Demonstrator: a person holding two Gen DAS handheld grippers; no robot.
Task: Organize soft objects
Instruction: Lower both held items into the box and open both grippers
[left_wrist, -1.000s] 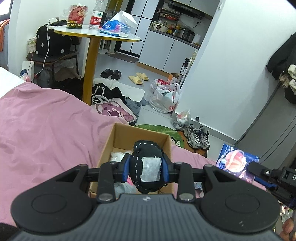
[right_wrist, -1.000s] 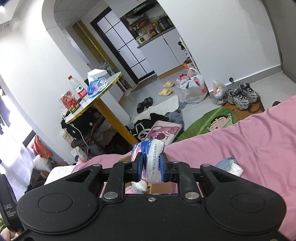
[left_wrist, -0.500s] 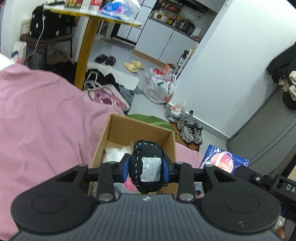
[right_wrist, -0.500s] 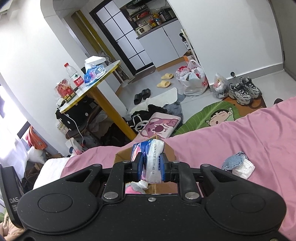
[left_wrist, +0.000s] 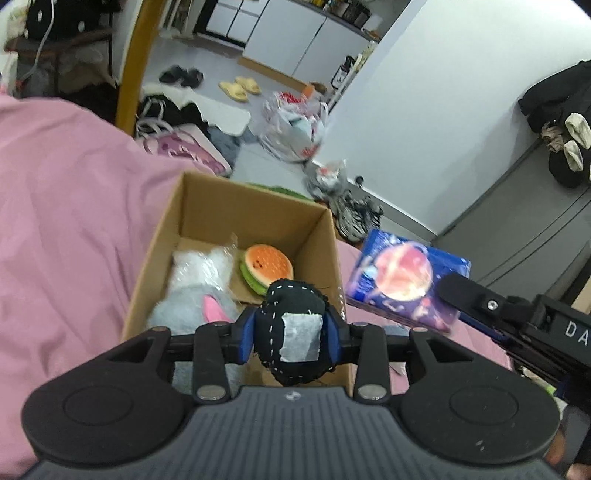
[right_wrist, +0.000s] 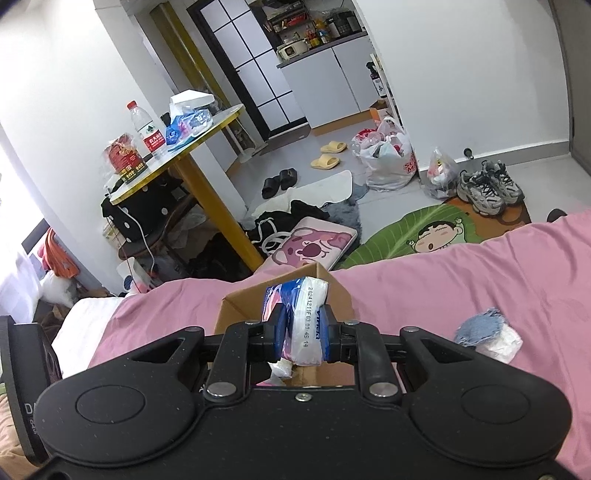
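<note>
My left gripper (left_wrist: 291, 339) is shut on a black stitched soft pad (left_wrist: 293, 332) with a grey patch, held over the near end of an open cardboard box (left_wrist: 162, 236) on the pink bed. Inside the box lie a burger plush (left_wrist: 266, 267), a white bagged plush (left_wrist: 199, 269) and a grey plush with a pink ear (left_wrist: 192, 314). My right gripper (right_wrist: 302, 338) is shut on a blue and white tissue pack (right_wrist: 303, 317), held beside the box's right side (left_wrist: 406, 280). The box (right_wrist: 240, 310) shows just beyond it in the right wrist view.
A blue denim scrap on a white tissue (right_wrist: 487, 332) lies on the pink bedcover (right_wrist: 480, 280) at right. Beyond the bed edge are a yellow-legged table (right_wrist: 207, 177), bags, sneakers (right_wrist: 487, 188) and a green mat (right_wrist: 417, 232) on the floor.
My left gripper has moved forward and tilted down over the box, so its contents now show. My right gripper with the tissue pack has come closer to the box.
</note>
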